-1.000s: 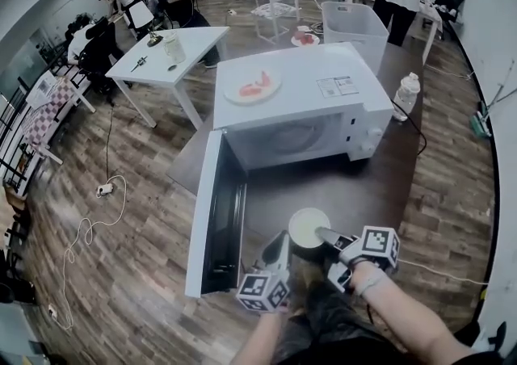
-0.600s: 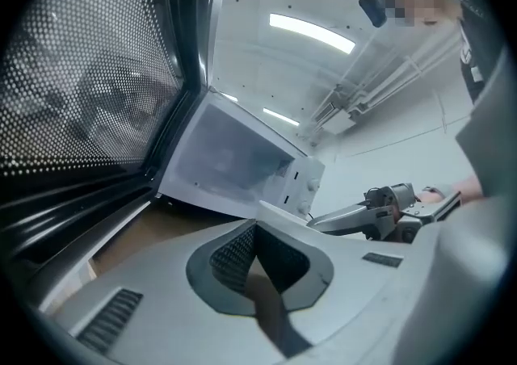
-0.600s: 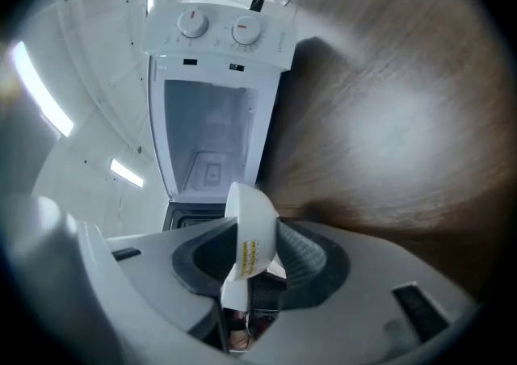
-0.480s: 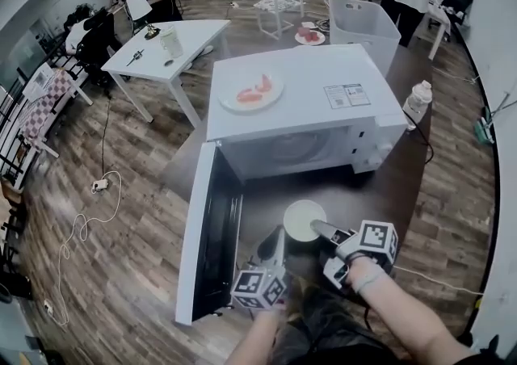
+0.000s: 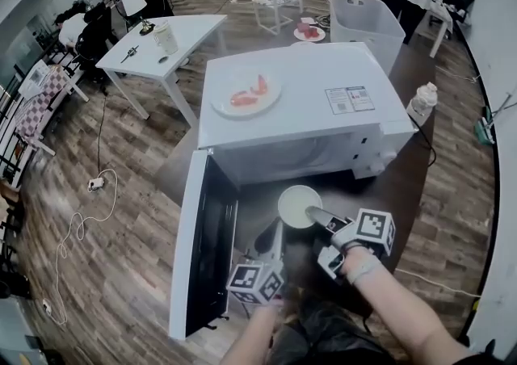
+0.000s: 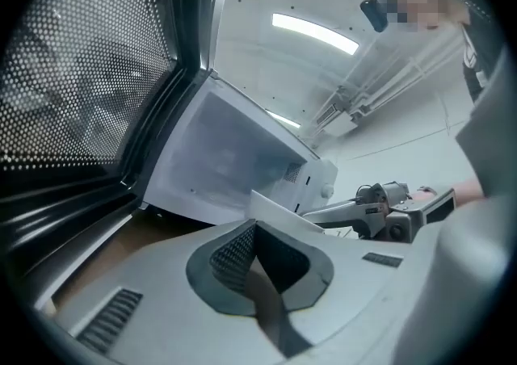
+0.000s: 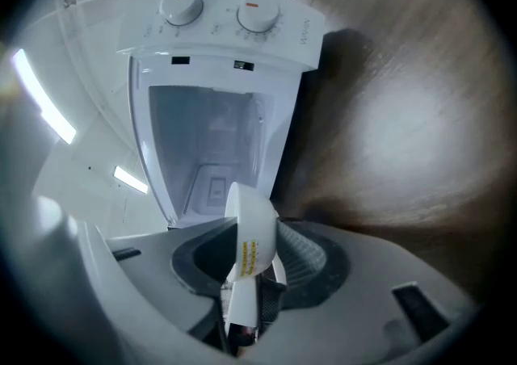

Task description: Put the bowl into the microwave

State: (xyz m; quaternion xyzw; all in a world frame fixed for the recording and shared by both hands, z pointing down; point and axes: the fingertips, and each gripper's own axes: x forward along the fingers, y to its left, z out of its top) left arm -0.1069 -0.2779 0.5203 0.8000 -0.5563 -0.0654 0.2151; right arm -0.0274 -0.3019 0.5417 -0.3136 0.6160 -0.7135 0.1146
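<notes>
Closer to the open microwave (image 5: pixel 307 105) now, the bowl (image 5: pixel 297 205) is clamped by its rim in my right gripper (image 5: pixel 312 214). My left gripper (image 5: pixel 271 237) is closed, empty.

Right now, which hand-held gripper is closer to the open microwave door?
Left. The left hand-held gripper sits just beside the door, at its inner face; the right hand-held gripper is farther right, gripping the bowl by its rim.

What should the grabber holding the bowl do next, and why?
Probably ease the bowl straight forward into the microwave. The right gripper is shut on the bowl's rim, the door stands wide open, and the bowl hangs just outside the opening.
</notes>
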